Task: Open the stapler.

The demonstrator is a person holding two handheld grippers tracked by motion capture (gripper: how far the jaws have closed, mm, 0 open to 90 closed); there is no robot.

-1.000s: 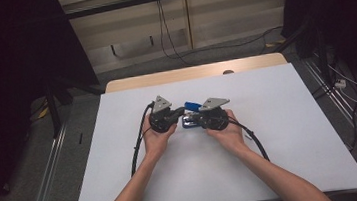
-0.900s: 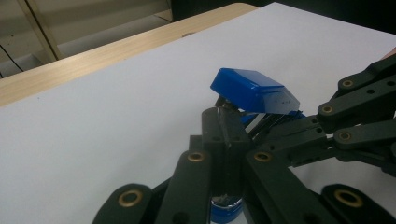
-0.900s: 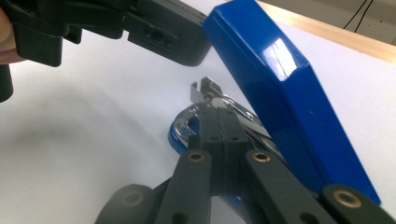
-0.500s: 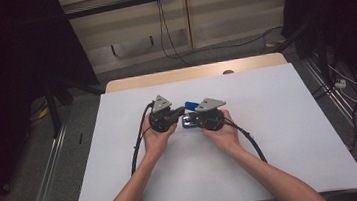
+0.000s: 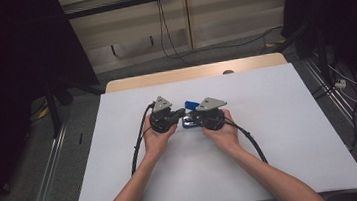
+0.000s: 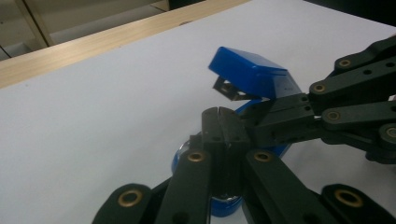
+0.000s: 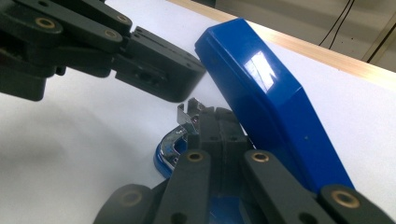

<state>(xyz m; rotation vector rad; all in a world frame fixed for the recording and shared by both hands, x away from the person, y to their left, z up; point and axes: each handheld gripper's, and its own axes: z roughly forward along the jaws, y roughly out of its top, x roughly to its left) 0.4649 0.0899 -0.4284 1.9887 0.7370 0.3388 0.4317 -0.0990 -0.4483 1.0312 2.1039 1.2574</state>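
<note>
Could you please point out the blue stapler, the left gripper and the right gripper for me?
blue stapler (image 7: 275,98): right gripper view, on its raised blue top cover.
left gripper (image 6: 219,114): left gripper view, at the tips of its closed jaws.
right gripper (image 7: 219,113): right gripper view, at the tips of its closed jaws.

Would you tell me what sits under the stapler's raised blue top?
Under the blue top, the shut right gripper rests over the metal base; the base behind its jaws is hidden.

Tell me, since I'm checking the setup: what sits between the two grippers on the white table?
A blue stapler, its top swung up, lies between the left gripper and right gripper, seen in the high view.
</note>
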